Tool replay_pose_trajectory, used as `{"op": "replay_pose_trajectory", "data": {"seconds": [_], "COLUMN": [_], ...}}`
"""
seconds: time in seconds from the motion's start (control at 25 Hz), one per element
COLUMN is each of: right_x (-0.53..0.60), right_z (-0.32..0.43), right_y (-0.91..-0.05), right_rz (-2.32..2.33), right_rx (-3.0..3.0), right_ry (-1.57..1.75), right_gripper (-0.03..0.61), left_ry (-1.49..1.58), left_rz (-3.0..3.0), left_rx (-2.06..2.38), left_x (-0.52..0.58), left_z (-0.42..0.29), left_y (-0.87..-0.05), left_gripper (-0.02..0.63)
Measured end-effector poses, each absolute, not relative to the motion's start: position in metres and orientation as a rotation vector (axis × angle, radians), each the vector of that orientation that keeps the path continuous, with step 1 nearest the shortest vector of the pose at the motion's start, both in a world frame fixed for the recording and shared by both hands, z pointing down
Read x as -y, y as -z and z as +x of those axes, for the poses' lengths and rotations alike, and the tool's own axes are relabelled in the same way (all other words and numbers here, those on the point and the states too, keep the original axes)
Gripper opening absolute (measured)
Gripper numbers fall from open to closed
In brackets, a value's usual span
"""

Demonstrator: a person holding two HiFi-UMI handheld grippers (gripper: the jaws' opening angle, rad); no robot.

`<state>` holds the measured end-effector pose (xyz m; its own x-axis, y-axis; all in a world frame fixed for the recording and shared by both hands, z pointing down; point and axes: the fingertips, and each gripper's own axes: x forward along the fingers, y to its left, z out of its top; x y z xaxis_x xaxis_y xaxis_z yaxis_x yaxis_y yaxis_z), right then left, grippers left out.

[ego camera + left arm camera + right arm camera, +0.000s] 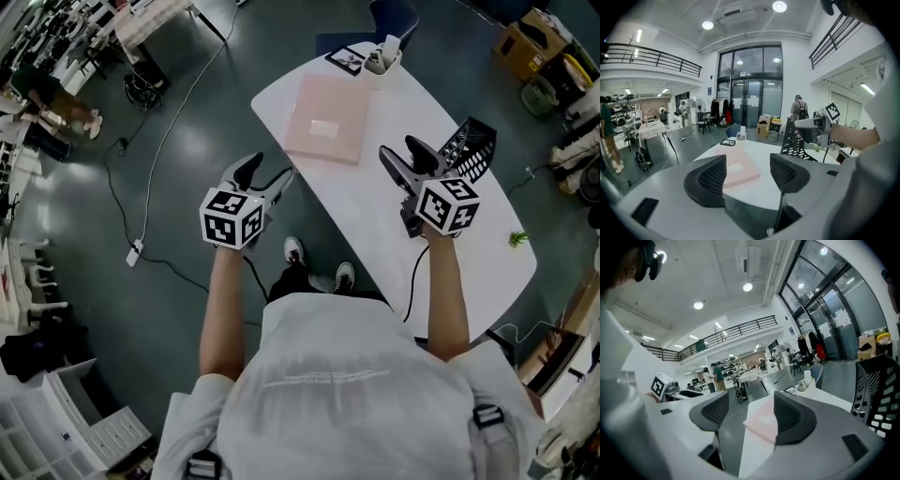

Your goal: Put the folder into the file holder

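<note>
- The pink folder (326, 119) is lying flat on the white table (469, 253), toward the table's far end. Neither tool is touching it.
- The black mesh file holder (472, 148) is standing at the table's right edge, apart from the folder.
- The left gripper (265, 178) is hanging just off the table's left edge, over the floor. Its jaws are standing apart with nothing between them — the folder is showing only in the distance beyond.
- The right gripper (405, 157) is hovering over the middle of the table, just beside the file holder. Its jaws are gaping too, gripping nothing.
- A white cup (382, 58) and a dark card (346, 59) are sitting at the table's far end, past the folder.
- The person's shoes (319, 264) are showing on the floor by the table's left edge.
</note>
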<state>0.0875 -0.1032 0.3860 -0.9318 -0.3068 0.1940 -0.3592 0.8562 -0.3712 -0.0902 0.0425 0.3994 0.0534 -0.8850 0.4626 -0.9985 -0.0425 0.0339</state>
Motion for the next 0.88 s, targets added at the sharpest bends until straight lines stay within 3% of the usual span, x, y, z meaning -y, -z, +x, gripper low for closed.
{"op": "replay_pose_trajectory", "data": {"seconds": [0.88], "right_x": [0.224], "right_z": [-0.023], "right_y": [-0.492], "right_rz": [0.749], "right_rx": [2.623], "right_ry": [-0.846], "right_gripper": [0.306], "left_ry": [-0.392], "left_rz": [2.025], "left_rx": [1.537], "left_x": [0.138], "left_z": [-0.229], "left_y": [-0.501], "left_gripper": [0.31]}}
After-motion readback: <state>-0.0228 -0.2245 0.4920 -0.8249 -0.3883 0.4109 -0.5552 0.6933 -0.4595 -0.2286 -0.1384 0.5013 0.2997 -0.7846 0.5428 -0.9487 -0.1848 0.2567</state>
